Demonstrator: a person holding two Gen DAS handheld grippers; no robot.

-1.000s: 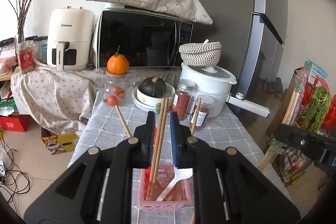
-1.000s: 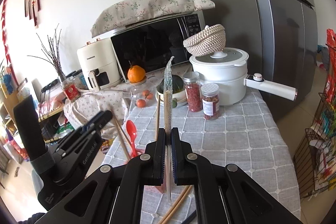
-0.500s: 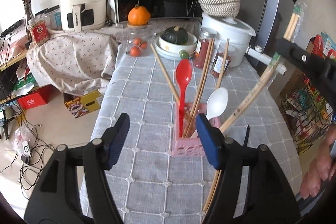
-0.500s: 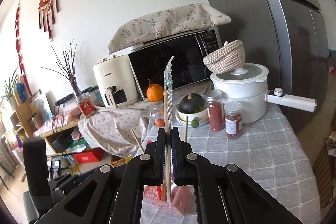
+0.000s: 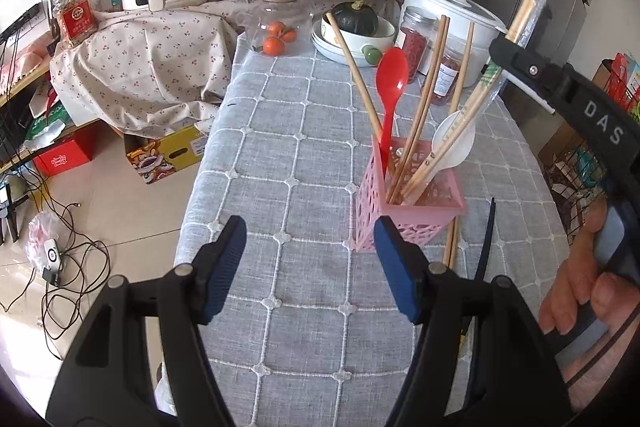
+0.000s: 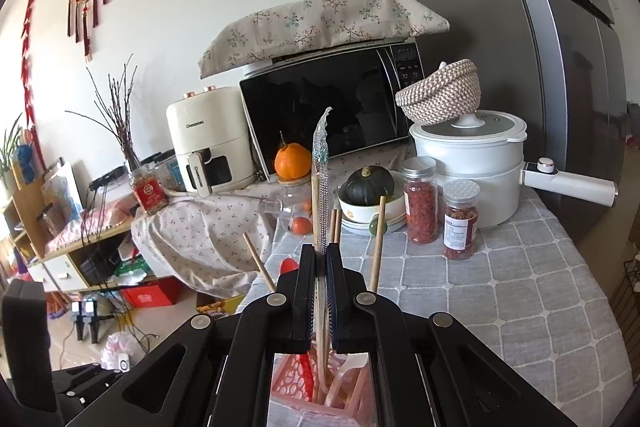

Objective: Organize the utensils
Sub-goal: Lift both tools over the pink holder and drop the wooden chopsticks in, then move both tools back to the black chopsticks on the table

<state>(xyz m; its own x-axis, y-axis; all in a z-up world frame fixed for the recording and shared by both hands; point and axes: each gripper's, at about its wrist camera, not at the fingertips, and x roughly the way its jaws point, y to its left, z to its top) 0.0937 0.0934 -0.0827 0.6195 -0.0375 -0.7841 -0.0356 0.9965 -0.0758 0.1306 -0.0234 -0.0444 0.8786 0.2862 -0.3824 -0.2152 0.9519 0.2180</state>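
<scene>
A pink lattice utensil basket stands on the grey checked tablecloth. It holds a red spoon, a white spoon and several wooden chopsticks. My left gripper is open and empty, just in front and left of the basket. My right gripper is shut on a plastic-wrapped pair of chopsticks, whose lower end reaches into the basket. The wrapped pair also shows in the left wrist view, leaning right.
More chopsticks and a black stick lie on the cloth right of the basket. Behind stand two spice jars, a white pot, a bowl with a squash, a microwave and an air fryer.
My left gripper let go of the chopsticks, opened wide and drew back from the basket. My right gripper brought the wrapped chopsticks down into the basket.
</scene>
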